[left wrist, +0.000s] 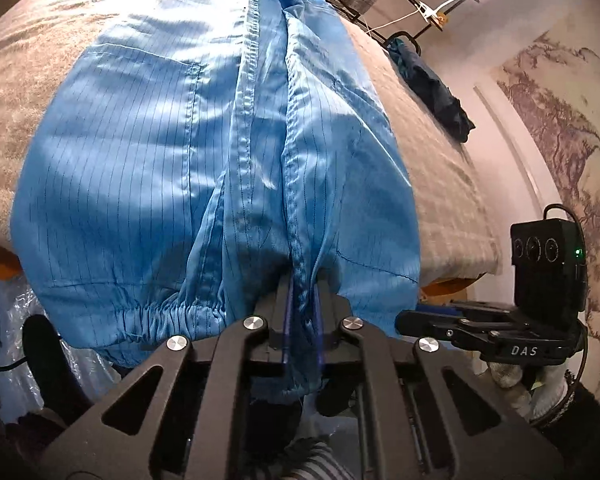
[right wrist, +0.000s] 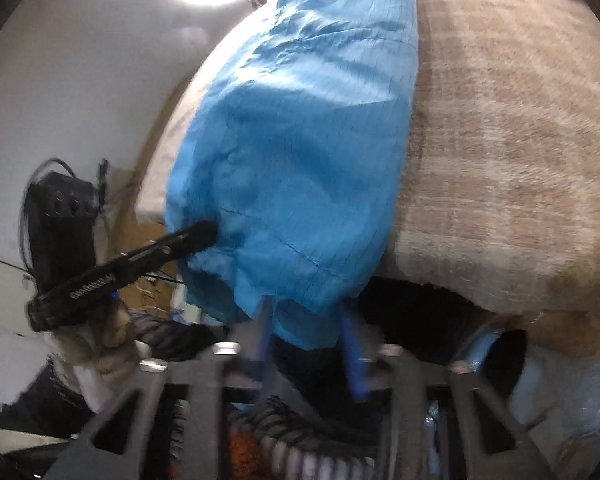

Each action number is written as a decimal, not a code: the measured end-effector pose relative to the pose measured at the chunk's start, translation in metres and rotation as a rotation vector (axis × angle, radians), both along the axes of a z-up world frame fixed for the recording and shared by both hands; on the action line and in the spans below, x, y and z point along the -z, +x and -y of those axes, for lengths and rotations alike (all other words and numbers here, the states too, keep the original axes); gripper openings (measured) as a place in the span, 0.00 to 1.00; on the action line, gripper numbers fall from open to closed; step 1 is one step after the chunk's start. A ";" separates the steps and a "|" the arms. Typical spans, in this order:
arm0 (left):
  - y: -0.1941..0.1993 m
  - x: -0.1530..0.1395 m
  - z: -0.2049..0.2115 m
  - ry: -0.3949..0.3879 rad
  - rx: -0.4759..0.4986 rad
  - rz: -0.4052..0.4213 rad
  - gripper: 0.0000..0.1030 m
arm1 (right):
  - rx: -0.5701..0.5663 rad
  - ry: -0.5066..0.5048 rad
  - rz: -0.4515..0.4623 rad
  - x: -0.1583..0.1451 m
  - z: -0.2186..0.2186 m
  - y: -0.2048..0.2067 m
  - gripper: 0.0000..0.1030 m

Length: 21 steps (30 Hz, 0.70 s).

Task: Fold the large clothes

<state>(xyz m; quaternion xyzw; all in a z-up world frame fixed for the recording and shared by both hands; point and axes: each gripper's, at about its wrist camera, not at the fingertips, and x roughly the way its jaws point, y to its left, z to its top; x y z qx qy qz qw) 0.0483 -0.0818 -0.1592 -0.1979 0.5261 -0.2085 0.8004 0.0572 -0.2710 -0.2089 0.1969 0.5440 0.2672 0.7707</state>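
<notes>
We've got the blue coat spread along the bed, collar toward the far end, its elastic hem spilling over the near edge. Our left gripper is clamped tight on the coat's front placket right at that near edge, a pinch of fabric bunched between the blue pads. Over on the coat's right side, our right gripper sits at the hem corner hanging off the same edge; cloth drapes between its pads, the jaws a little apart, and with the blur we can't say the pads are truly biting yet.

Now the risks. This fabric looks thin and slick, so a shallow pinch on the right could let the corner slide out the moment we lift, and the fold would go crooked. The left has gathered several layers at the placket; if it catches only the top one, the panel underneath stays on the bed and we drag a wrinkle through the middle. Lifting the two sides unevenly would twist the hem. And watch the dark garment lying at the bed's right edge, well apart for now; a wide swing of coat could snag it.
</notes>
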 end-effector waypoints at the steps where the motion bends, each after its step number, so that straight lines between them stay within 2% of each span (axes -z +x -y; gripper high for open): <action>1: -0.001 -0.001 -0.001 -0.006 0.006 0.003 0.05 | -0.002 0.019 0.004 -0.003 -0.001 0.000 0.03; 5: -0.010 -0.014 -0.004 -0.081 0.032 0.008 0.04 | -0.023 -0.027 0.114 -0.032 0.004 -0.021 0.00; 7: -0.011 -0.011 0.001 -0.025 0.047 0.023 0.04 | -0.036 -0.030 0.125 -0.032 0.007 -0.028 0.00; 8: -0.011 -0.004 0.005 0.020 0.057 0.022 0.04 | -0.039 -0.051 0.104 -0.025 0.007 -0.029 0.00; 11: -0.011 0.007 0.004 0.070 0.040 0.007 0.04 | -0.076 -0.108 0.055 -0.006 -0.005 -0.026 0.01; 13: -0.014 0.001 -0.004 0.052 0.041 0.014 0.05 | -0.119 -0.123 0.068 -0.010 -0.012 -0.026 0.06; 14: -0.017 -0.008 -0.009 0.052 0.047 0.033 0.06 | -0.128 -0.122 0.078 -0.014 -0.011 -0.027 0.20; 15: -0.020 -0.016 -0.015 0.061 0.051 0.052 0.12 | -0.133 -0.119 0.094 -0.019 -0.010 -0.029 0.31; 16: -0.024 -0.026 -0.022 0.057 0.056 0.075 0.28 | -0.127 -0.115 0.121 -0.025 -0.007 -0.030 0.39; 17: -0.028 -0.036 -0.032 0.049 0.055 0.102 0.38 | -0.119 -0.109 0.141 -0.031 -0.003 -0.029 0.39; 18: -0.030 -0.045 -0.042 0.051 0.042 0.125 0.52 | -0.111 -0.093 0.149 -0.035 0.002 -0.026 0.39; 19: -0.031 -0.052 -0.055 0.058 0.019 0.143 0.56 | -0.103 -0.079 0.147 -0.036 0.005 -0.025 0.40; 21: -0.028 -0.059 -0.089 0.066 -0.025 0.143 0.56 | -0.074 -0.039 0.120 -0.035 0.016 -0.018 0.45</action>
